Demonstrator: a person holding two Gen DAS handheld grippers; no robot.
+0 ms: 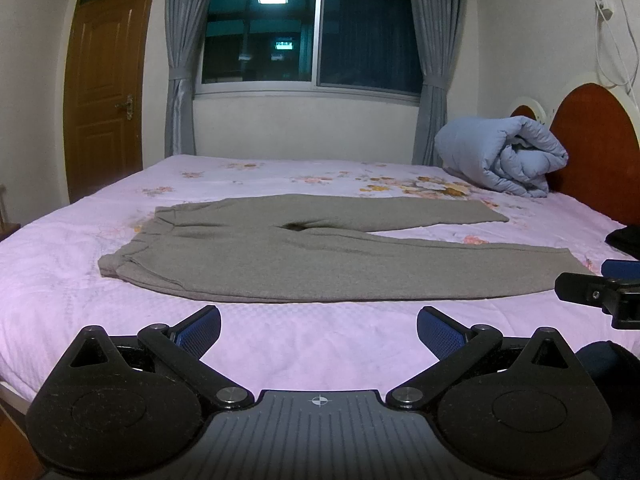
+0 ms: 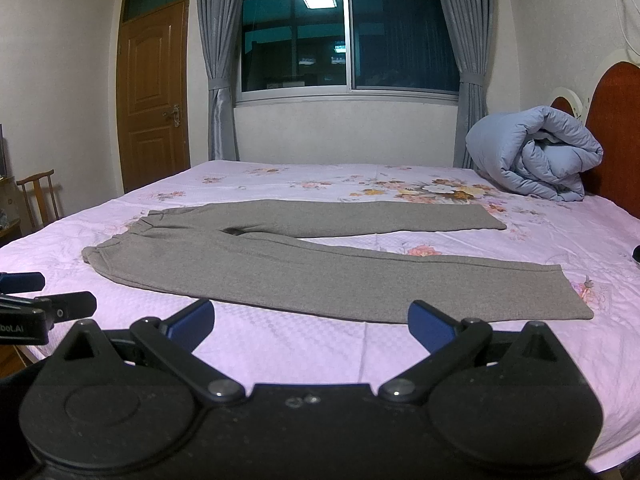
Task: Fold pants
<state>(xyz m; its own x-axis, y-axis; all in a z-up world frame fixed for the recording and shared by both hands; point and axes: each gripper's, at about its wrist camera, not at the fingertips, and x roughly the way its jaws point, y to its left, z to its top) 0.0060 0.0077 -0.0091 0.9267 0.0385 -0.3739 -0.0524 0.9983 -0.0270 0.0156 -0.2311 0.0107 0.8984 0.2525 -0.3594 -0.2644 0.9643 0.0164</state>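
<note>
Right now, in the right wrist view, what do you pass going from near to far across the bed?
right gripper → gray pants → flowered bedsheet → window

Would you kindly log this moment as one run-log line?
stage: pre-grasp | pants: flat on bed, unfolded | left claw: open, empty | right claw: open, empty

Home bedroom: bed, headboard, curtains
</note>
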